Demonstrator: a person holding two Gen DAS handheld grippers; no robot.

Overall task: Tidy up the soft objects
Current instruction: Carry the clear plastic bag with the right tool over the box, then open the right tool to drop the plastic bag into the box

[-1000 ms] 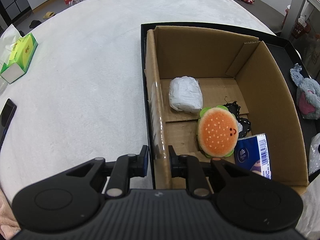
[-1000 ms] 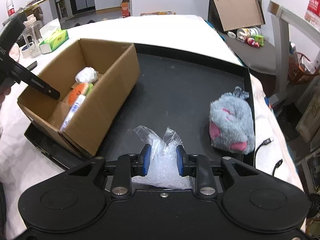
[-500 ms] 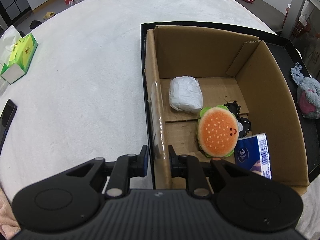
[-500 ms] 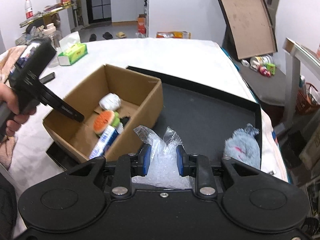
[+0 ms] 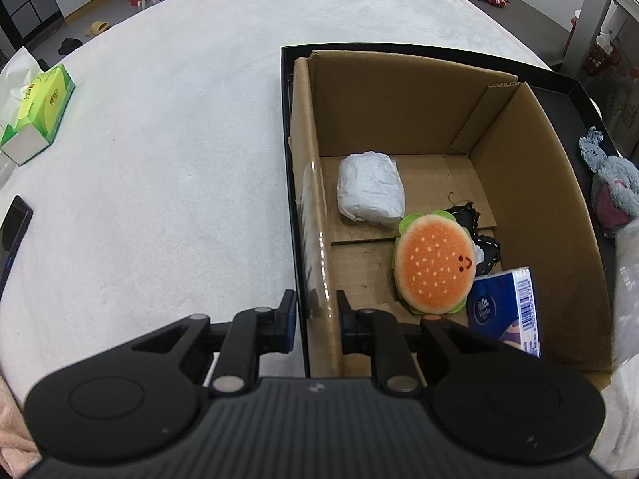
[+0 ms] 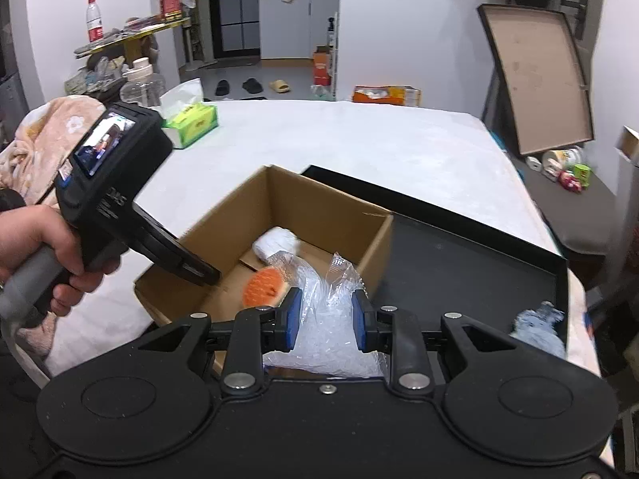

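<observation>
Hand [image 6: 48, 255] only in right view

Grey plush toy [image 6: 539, 325] blurred; phone [image 5: 14, 223] cut by left edge

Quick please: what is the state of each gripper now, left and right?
Left gripper: closed on the cardboard box wall.
Right gripper: closed on a clear plastic bag.
</observation>
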